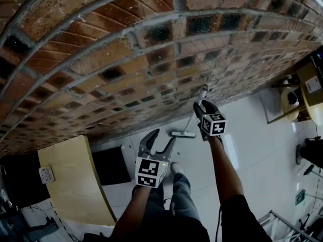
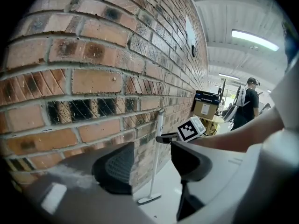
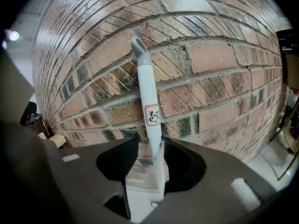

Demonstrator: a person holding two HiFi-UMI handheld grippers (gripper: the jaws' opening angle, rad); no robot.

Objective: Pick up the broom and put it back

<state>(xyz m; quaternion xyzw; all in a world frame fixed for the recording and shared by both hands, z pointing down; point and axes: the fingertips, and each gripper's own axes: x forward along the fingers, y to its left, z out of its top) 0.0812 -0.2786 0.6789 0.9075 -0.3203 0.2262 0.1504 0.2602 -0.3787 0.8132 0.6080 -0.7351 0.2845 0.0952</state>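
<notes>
A slim white broom (image 1: 187, 124) with a grey hooked cap leans against the red-brown brick wall (image 1: 101, 59). Its flat head rests on the white floor (image 1: 242, 130) at the foot of the wall, far from the person.

The right gripper (image 1: 203, 106) reaches out to the upper part of the handle. In the right gripper view the broom (image 3: 149, 101) runs up between the jaws of this gripper (image 3: 149, 164). The jaws are slightly spread around it and do not pinch it: brick shows in a gap on the left of the handle, and the right pad (image 3: 180, 162) lies just beside it. A small red-edged label (image 3: 152, 115) sits on the handle above the jaws.

The left gripper (image 1: 162, 137) hangs nearer and to the left, apart from the broom. In its own view its jaws (image 2: 152, 164) stand spread and hold nothing; the broom (image 2: 156, 157) and the right gripper (image 2: 163, 138) show beyond the gap.

A pale wooden bench (image 1: 70, 180) stands at near left against the wall, with a black box (image 1: 111, 165) on the floor just right of it.
</notes>
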